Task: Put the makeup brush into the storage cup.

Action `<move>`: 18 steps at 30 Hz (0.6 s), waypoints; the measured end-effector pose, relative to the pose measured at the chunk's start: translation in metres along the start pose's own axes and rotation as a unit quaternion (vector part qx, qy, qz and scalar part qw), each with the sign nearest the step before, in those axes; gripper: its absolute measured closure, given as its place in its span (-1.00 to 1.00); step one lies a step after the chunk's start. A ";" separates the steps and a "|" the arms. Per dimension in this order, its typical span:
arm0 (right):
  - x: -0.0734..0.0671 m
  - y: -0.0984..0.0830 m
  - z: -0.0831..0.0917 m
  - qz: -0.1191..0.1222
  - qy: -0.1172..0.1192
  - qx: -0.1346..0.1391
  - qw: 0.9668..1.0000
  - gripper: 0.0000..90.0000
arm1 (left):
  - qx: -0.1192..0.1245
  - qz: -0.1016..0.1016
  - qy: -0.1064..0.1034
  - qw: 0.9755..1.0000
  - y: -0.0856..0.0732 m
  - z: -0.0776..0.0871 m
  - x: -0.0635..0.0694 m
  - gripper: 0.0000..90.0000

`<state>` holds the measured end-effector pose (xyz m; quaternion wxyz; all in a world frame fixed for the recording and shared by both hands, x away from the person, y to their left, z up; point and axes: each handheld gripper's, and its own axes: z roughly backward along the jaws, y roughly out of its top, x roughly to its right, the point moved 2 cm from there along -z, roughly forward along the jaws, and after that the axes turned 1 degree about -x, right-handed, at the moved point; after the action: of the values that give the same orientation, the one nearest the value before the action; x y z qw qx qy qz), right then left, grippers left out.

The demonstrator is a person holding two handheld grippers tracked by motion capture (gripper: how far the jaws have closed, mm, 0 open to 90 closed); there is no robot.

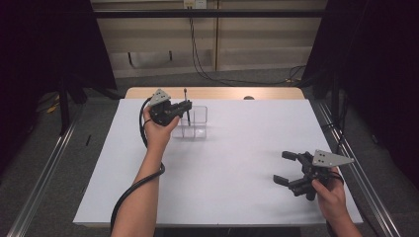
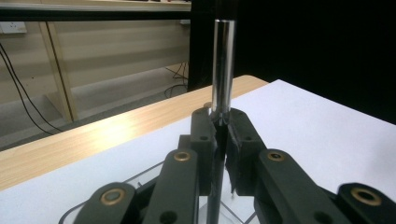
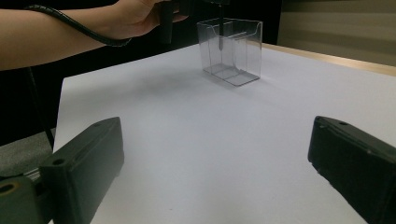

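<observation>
A: Clear plastic, that is the material of the box (image 1: 193, 121). It stands on the white table (image 1: 222, 168) at the far left part, just in front of your left gripper (image 1: 187, 105). Do you see what your left gripper has?

B: Yes. Your left gripper has its jaws pressed together on a pen (image 1: 187, 109). The pen stands upright between them. In the left gripper view the transparent barrel (image 2: 223, 65) rises above the jaws, and the dark lower part goes down between them.

A: And where is the lower end of the pen?

B: In the right gripper view the pen (image 3: 220, 28) hangs inside the box (image 3: 231, 49), in the left compartment. I cannot tell if the tip touches the bottom.

A: What about the other hand?

B: Your right gripper (image 1: 286, 168) is at the near right part of the table, well apart from the box. Its jaws stand wide apart and nothing is between them.
</observation>
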<state>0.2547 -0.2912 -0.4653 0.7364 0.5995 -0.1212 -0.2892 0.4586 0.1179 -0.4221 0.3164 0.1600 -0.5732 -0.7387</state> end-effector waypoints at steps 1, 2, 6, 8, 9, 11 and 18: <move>0.000 0.000 0.000 0.000 0.000 0.000 1.000 -0.94 | 0.000 0.000 0.001 1.000 0.000 0.000 0.000 0.83; 0.000 0.000 0.000 0.000 0.000 -0.001 1.000 -0.94 | -0.001 0.002 0.001 1.000 0.000 0.000 -0.001 0.83; 0.000 0.000 0.000 0.000 0.000 -0.001 1.000 -0.94 | -0.002 0.018 -0.010 1.000 -0.001 -0.001 -0.001 0.58; 0.000 0.000 0.000 0.000 0.000 -0.001 1.000 -0.94 | 0.002 0.015 0.000 1.000 0.000 -0.001 -0.002 0.32; 0.000 0.000 0.000 0.000 0.000 -0.001 1.000 -0.94 | 0.002 0.023 -0.005 1.000 0.000 0.000 -0.002 0.29; 0.000 0.000 0.000 0.000 -0.001 -0.001 1.000 -0.94 | 0.006 0.022 -0.003 1.000 0.001 0.001 -0.002 0.15; -0.001 0.000 -0.002 0.001 0.001 -0.002 1.000 -0.94 | -0.002 0.029 0.001 1.000 0.000 0.004 -0.002 -0.20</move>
<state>0.2549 -0.2892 -0.4657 0.7381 0.5982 -0.1208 -0.2878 0.4576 0.1219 -0.4215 0.3384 0.1433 -0.5755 -0.7306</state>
